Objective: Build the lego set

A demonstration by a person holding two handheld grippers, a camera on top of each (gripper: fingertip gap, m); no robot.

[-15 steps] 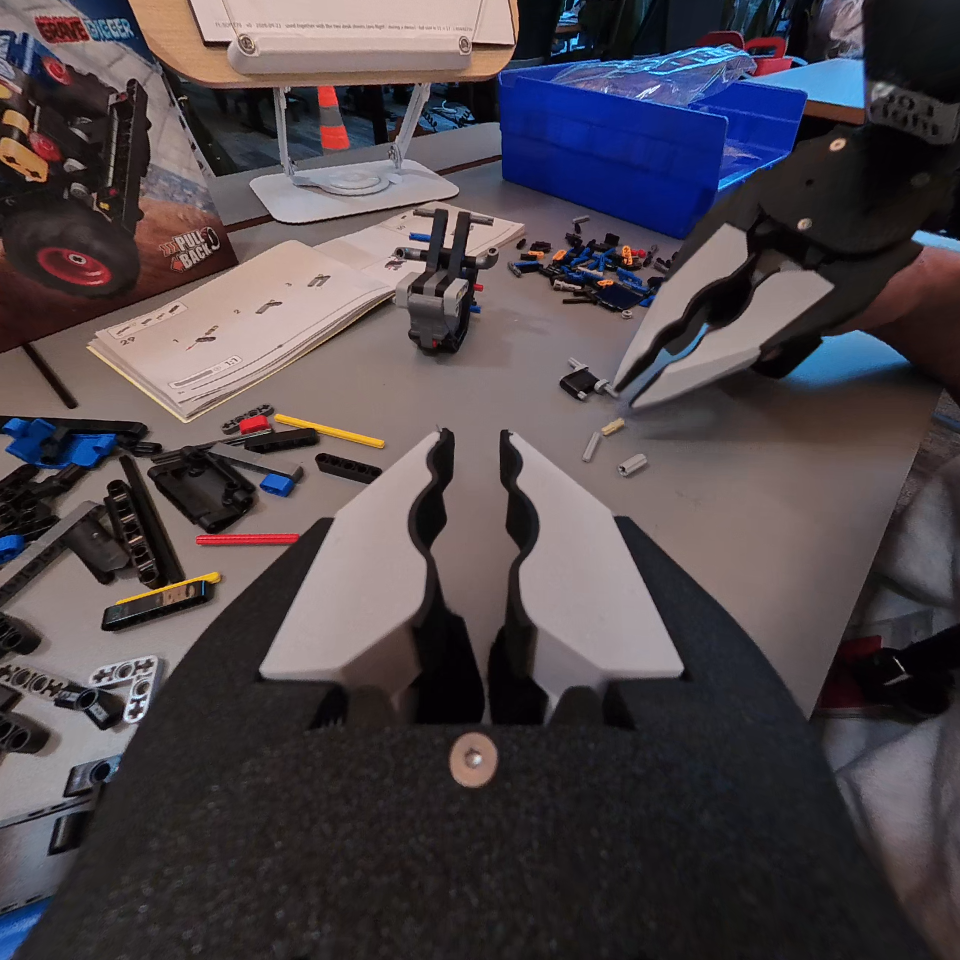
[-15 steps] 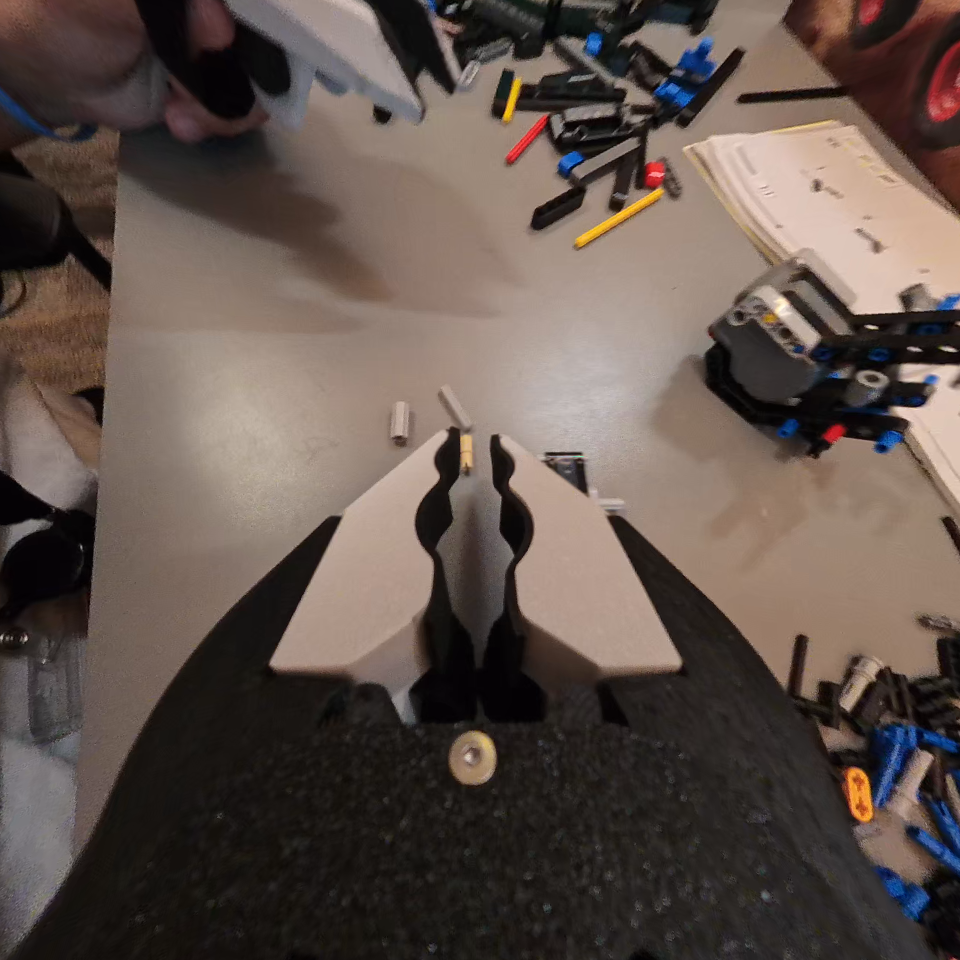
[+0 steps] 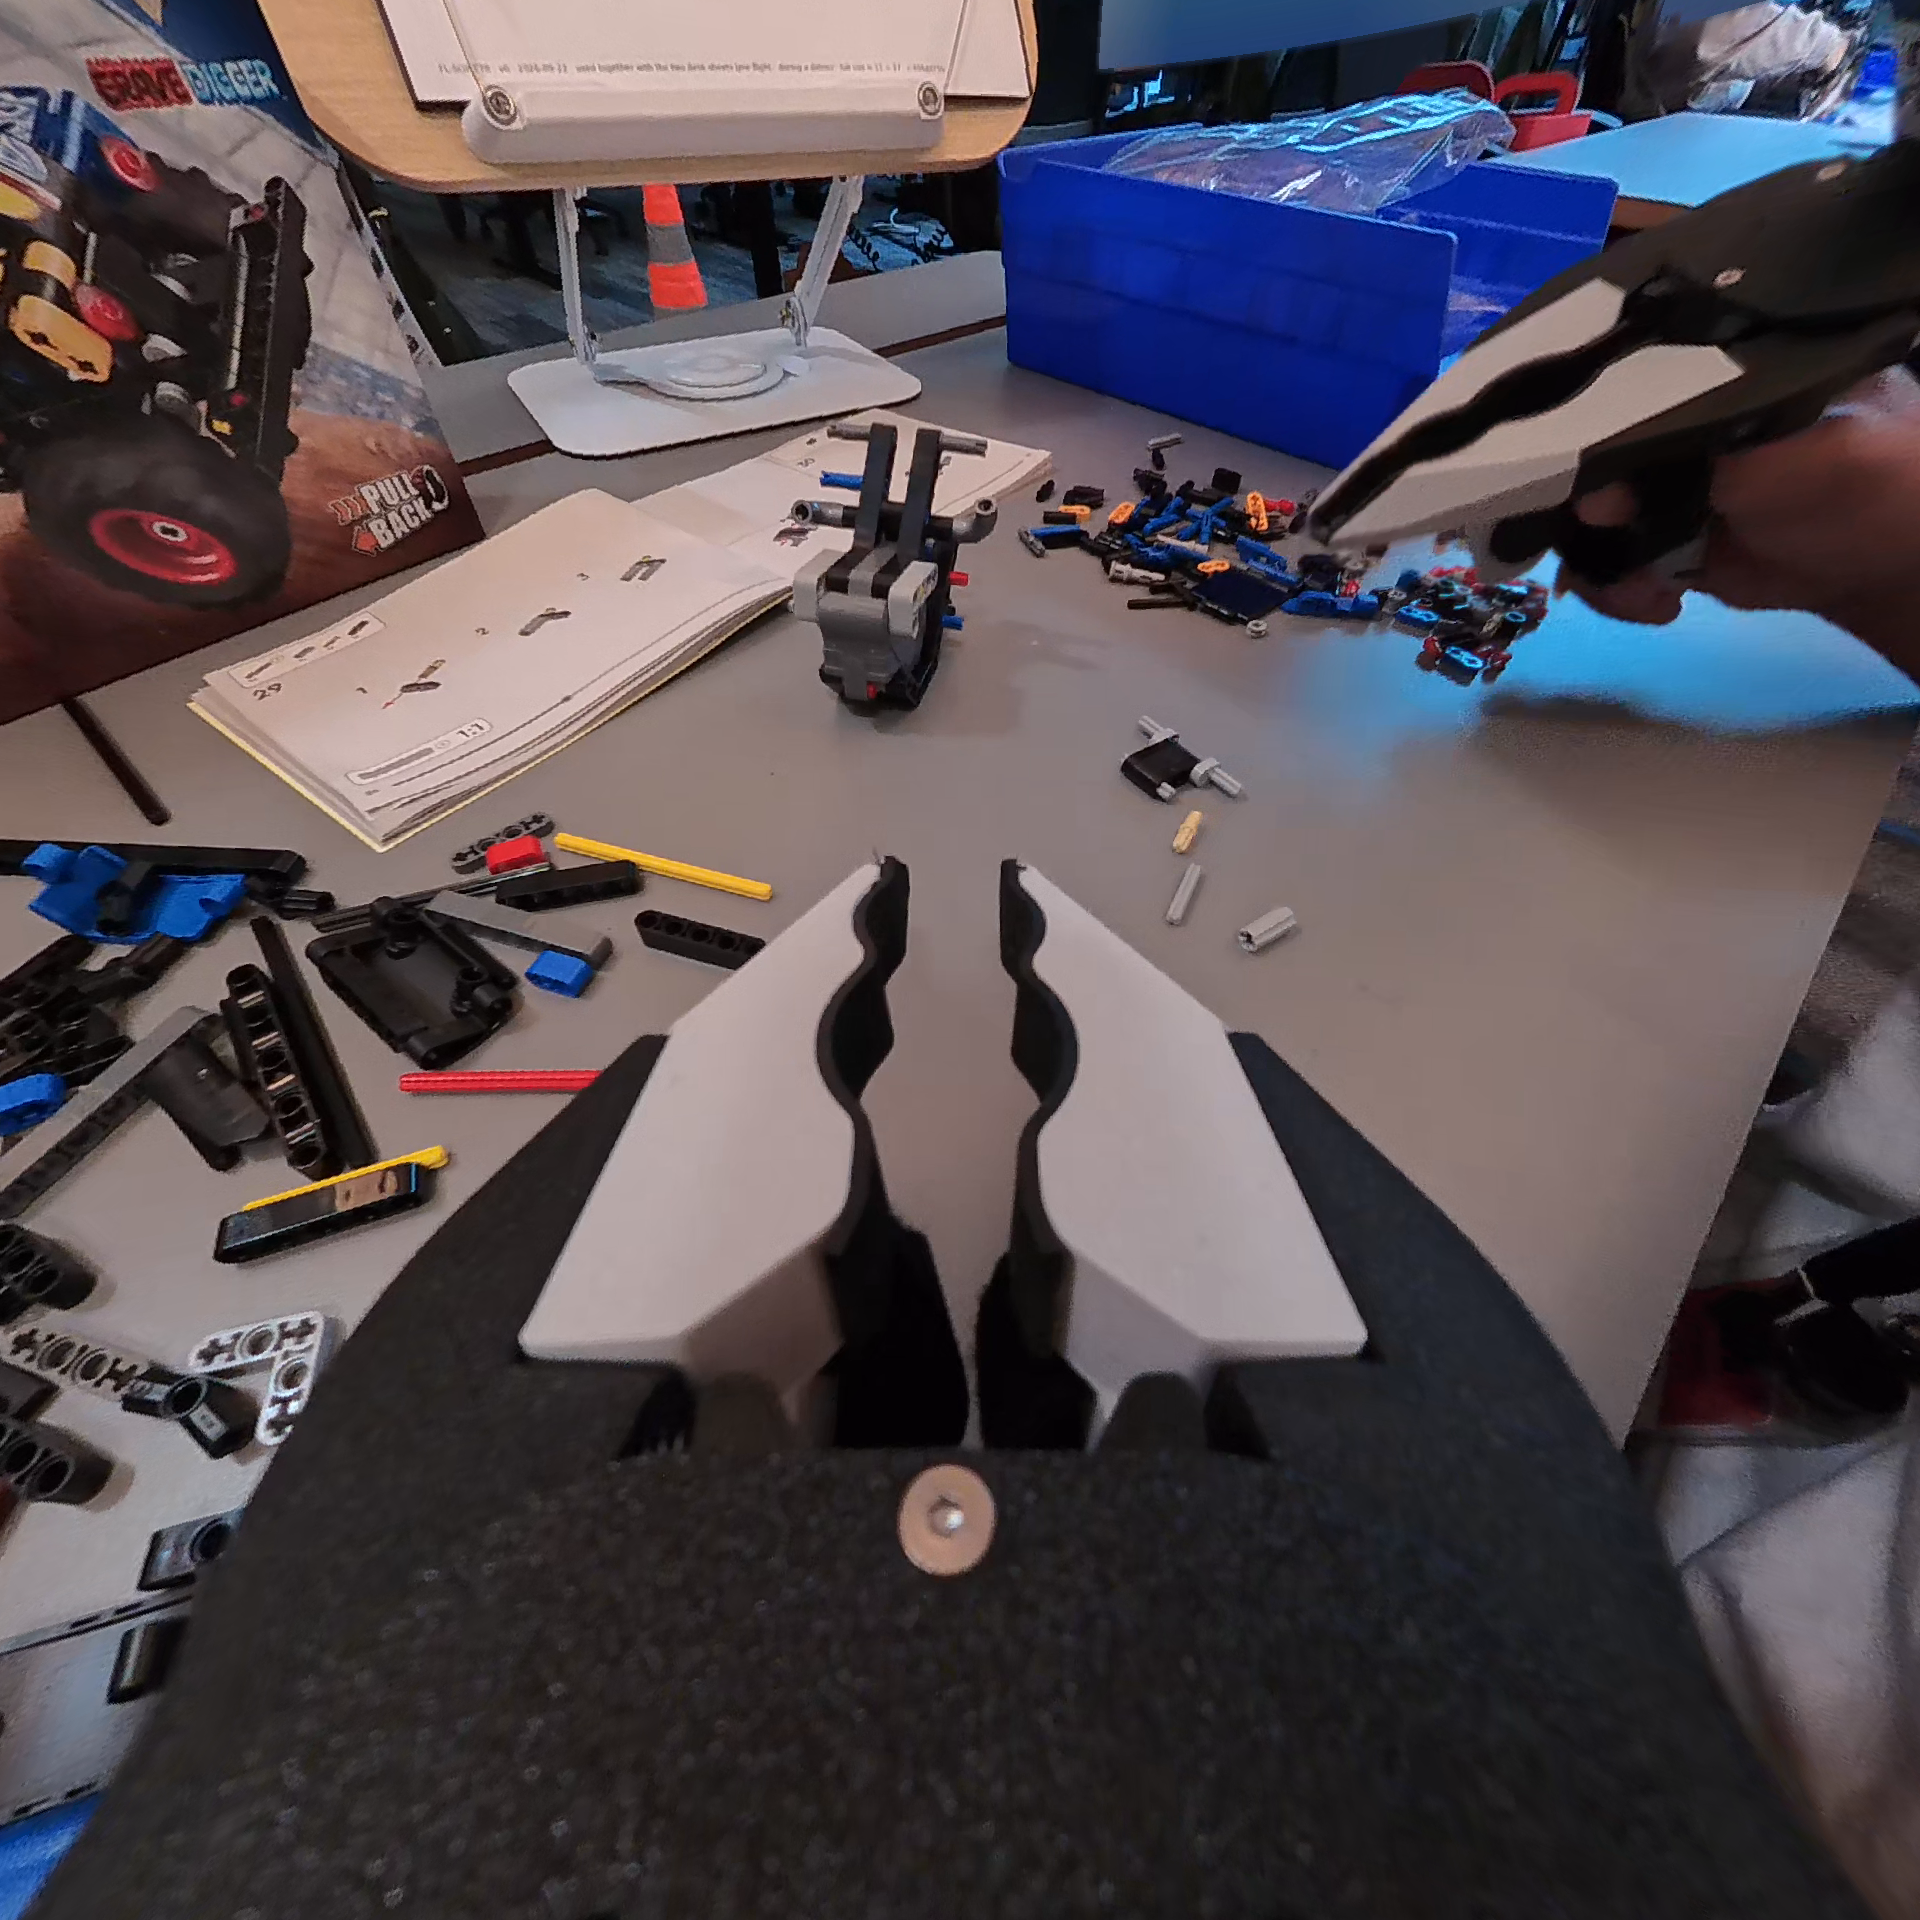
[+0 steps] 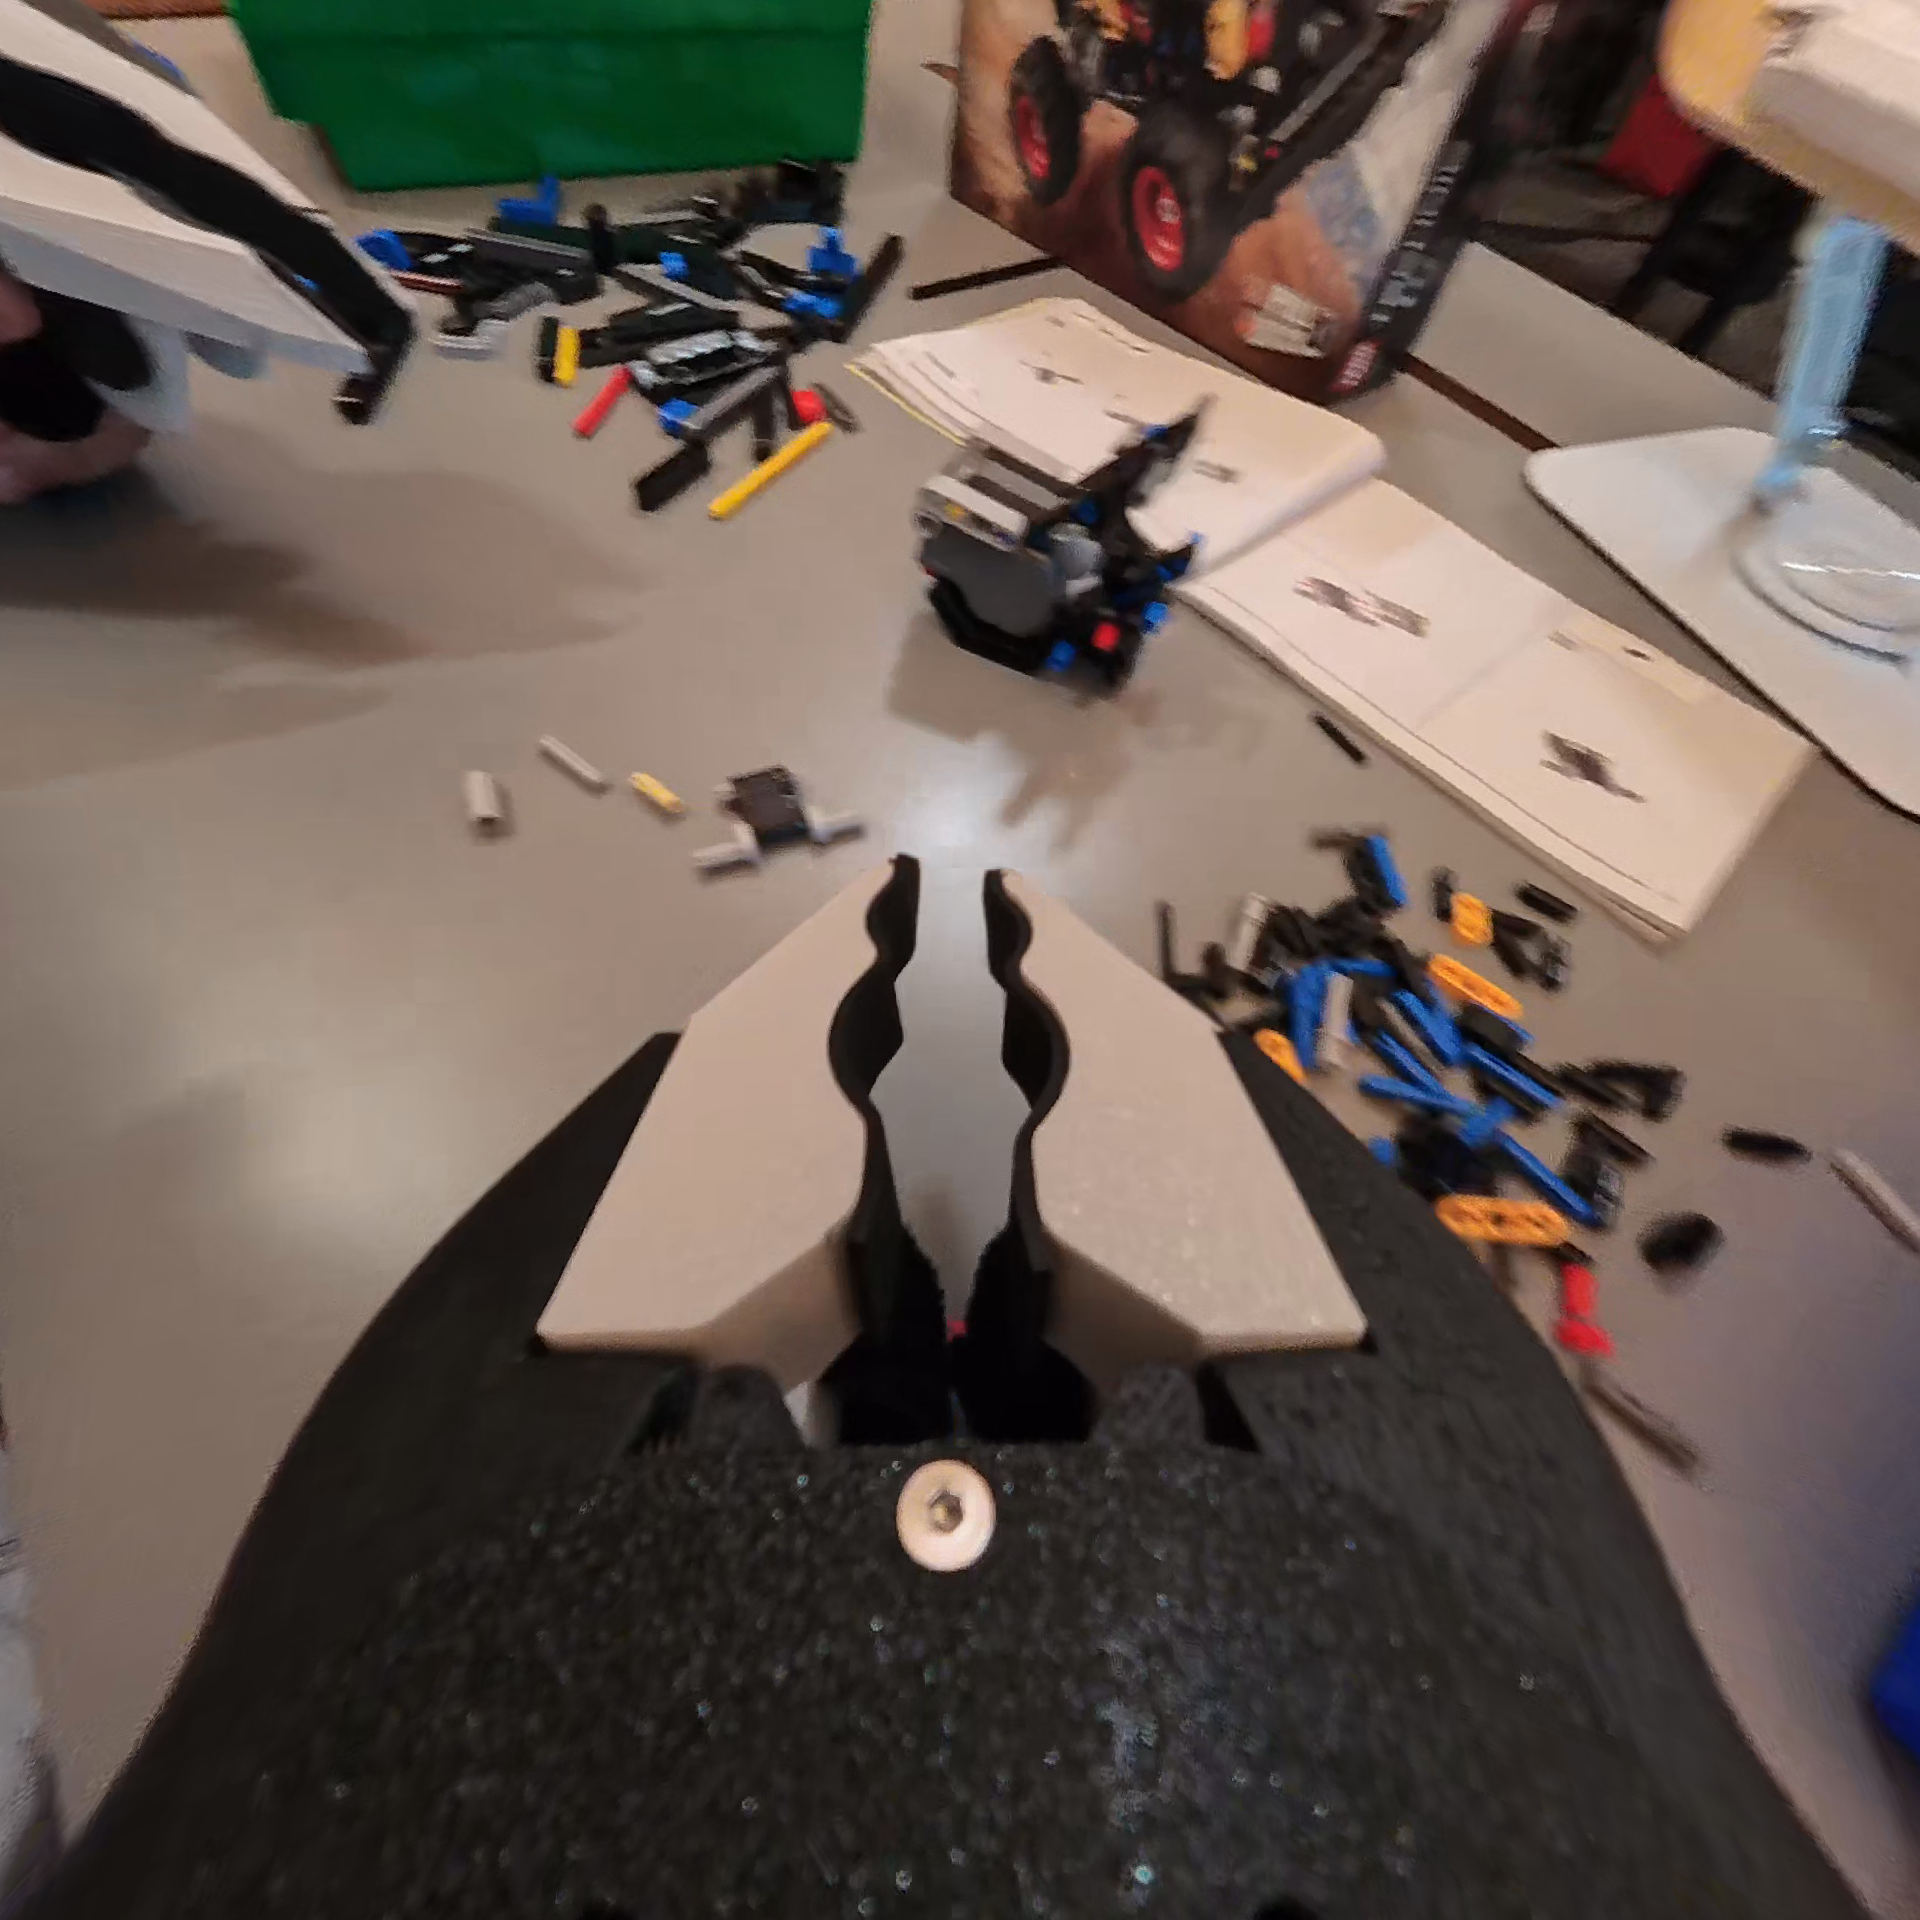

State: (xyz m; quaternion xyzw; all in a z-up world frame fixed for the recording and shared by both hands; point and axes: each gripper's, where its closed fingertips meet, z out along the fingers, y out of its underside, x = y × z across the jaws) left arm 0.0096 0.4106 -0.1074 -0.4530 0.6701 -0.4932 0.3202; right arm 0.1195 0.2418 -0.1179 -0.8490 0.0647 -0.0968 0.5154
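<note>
Left gripper [image 3: 951, 868], right gripper [image 4: 951, 868]: fingers slightly parted, empty.

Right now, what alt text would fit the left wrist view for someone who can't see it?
The left gripper, fingers apart and empty, points over a grey table toward a half-built Lego assembly. An open instruction booklet and loose parts lie around it; the right gripper hovers farther right.

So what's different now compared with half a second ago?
The right gripper lifted off the tan pin empty and swung away over the small-parts pile. The pin lies on the table. The left gripper stayed open; the partly built model is unmoved.
</note>
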